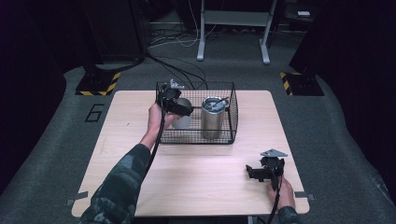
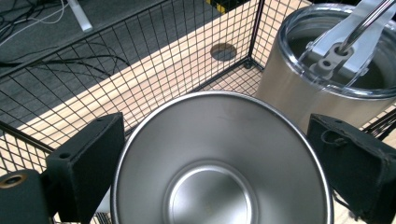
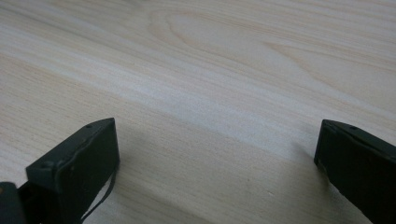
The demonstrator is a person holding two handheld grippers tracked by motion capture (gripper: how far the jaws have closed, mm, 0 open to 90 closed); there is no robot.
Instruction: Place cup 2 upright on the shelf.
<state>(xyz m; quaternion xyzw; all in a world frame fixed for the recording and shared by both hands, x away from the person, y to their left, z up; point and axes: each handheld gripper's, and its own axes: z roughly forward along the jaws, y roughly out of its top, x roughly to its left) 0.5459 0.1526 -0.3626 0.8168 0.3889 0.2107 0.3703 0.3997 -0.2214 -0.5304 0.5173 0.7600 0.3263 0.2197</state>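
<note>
steel cup (image 2: 222, 158) between left tool (image 2: 219, 154) jaws inside wire basket (image 1: 232, 109), jaws spread wide, contact unclear

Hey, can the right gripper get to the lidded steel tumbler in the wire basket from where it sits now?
Probably yes. The right gripper rests open on the table with bare wood between it and the basket. The basket is open on top, and the tumbler stands on its right side, away from the left gripper.

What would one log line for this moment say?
left claw: jaws astride open steel cup, contact unclear | lidded steel tumbler beside | both in black wire basket | right claw: open, over table
</note>
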